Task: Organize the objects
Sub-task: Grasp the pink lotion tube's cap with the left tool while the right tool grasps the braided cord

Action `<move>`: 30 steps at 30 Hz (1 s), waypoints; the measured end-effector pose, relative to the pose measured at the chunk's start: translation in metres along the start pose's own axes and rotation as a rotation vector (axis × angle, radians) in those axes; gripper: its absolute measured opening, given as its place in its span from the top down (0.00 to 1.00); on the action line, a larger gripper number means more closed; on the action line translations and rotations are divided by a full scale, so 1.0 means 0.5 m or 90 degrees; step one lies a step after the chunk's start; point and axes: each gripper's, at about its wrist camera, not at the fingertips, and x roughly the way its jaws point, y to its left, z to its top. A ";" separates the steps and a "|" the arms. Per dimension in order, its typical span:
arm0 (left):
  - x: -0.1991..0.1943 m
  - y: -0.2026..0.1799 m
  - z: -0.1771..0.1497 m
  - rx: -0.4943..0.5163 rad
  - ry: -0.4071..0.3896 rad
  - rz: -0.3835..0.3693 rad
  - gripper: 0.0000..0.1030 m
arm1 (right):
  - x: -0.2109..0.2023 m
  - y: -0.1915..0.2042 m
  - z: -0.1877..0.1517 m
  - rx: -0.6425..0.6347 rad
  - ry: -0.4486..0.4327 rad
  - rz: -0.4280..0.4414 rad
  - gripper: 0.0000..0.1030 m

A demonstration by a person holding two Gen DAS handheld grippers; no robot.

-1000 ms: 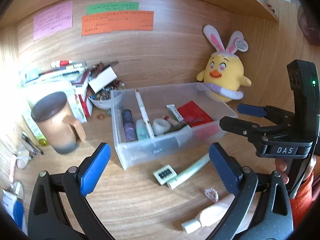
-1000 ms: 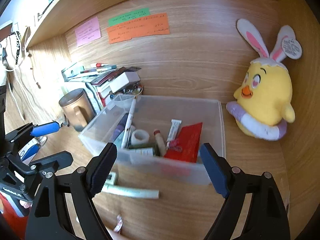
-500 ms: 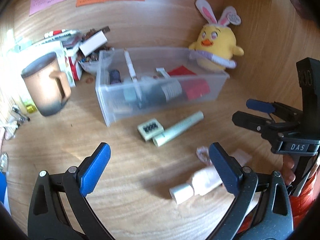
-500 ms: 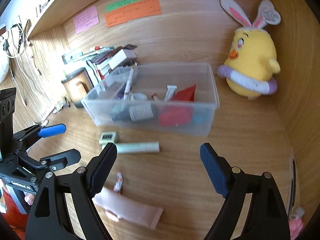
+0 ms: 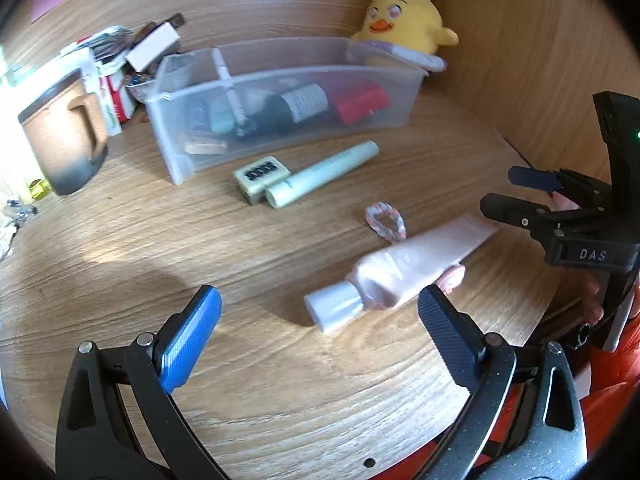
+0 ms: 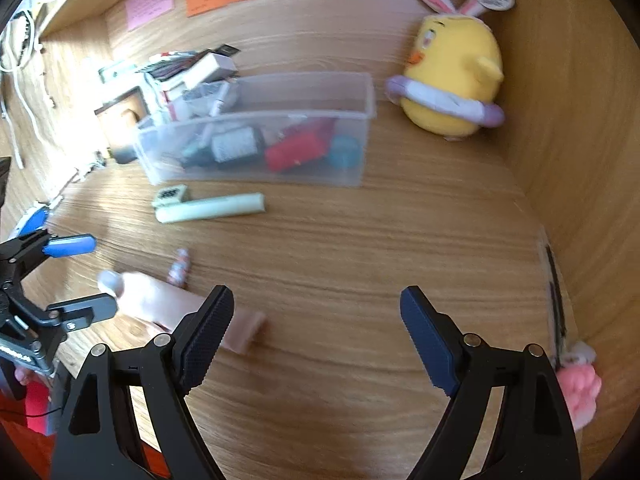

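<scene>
A clear plastic bin (image 5: 280, 92) holding several small items stands on the wooden desk; it also shows in the right wrist view (image 6: 256, 140). In front of it lie a pale green tube (image 5: 324, 174) (image 6: 210, 208), a small cream box (image 5: 262, 178) (image 6: 170, 194), a patterned hair tie (image 5: 385, 220) (image 6: 180, 270) and a pink tube with a white cap (image 5: 404, 266) (image 6: 176, 304). My left gripper (image 5: 316, 340) is open just short of the pink tube. My right gripper (image 6: 316, 332) is open beside that tube's flat end.
A yellow chick plush (image 5: 404, 24) (image 6: 452, 84) sits at the back right corner. A brown mug (image 5: 64, 136) and stacked boxes (image 5: 120, 64) stand to the left of the bin. Wooden walls close in behind and on the right. A pink item (image 6: 580, 388) lies at the right edge.
Both grippers have drawn back and dipped toward the desk front. The pink tube and hair tie have come into closer view. Both stay open.
</scene>
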 end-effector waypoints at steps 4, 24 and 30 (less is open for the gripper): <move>0.012 -0.011 0.001 0.010 -0.010 0.012 0.03 | 0.003 -0.016 -0.018 0.013 0.020 -0.006 0.19; -0.030 0.077 -0.009 -0.066 -0.035 0.006 0.43 | 0.042 0.030 0.028 0.059 0.027 0.105 0.19; -0.054 0.092 -0.033 -0.045 -0.025 0.033 0.43 | 0.065 0.105 0.076 -0.006 0.005 0.088 0.19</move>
